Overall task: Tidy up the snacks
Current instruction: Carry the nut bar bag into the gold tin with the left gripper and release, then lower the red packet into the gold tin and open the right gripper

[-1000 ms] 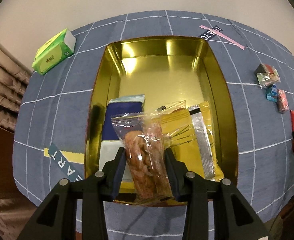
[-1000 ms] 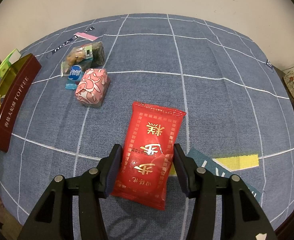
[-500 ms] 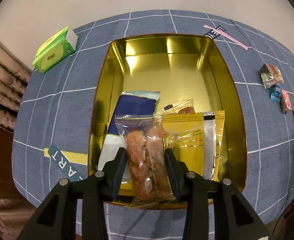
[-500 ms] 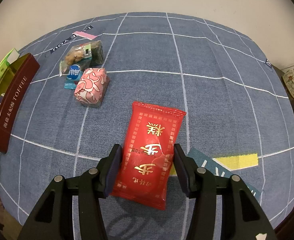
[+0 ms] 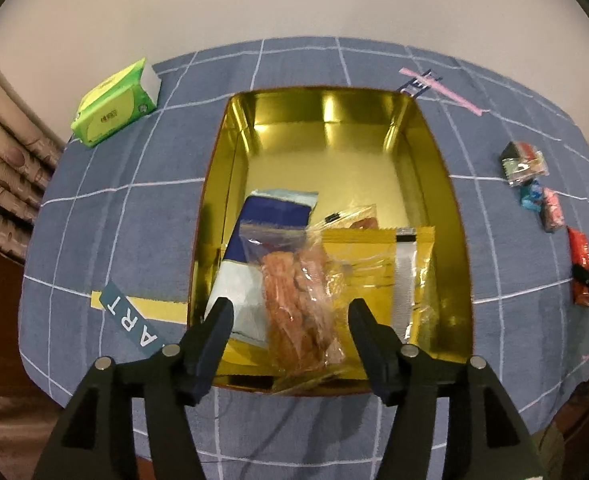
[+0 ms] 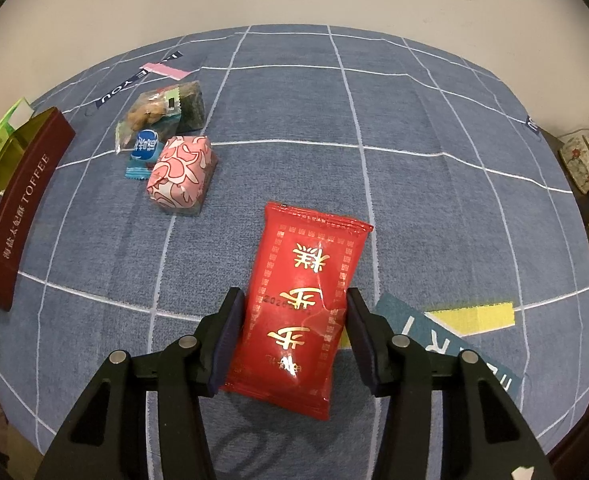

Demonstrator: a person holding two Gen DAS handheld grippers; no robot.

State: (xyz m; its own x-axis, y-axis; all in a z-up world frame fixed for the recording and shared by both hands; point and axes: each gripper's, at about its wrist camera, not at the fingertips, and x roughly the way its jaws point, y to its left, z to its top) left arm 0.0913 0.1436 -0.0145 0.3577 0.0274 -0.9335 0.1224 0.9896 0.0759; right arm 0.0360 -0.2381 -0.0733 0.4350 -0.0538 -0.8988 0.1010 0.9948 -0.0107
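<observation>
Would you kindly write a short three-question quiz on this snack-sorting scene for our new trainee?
1. True or false: the left gripper is open, with the clear packet of orange snacks lying in the gold tin.
2. Which packet sits between the right gripper's jaws?
A. pink patterned packet
B. red packet
C. blue candy
3. Fill in: the English word on the tin's maroon outer wall reads ____.

Key: 1 true; 2 B; 3 TOFFEE.
</observation>
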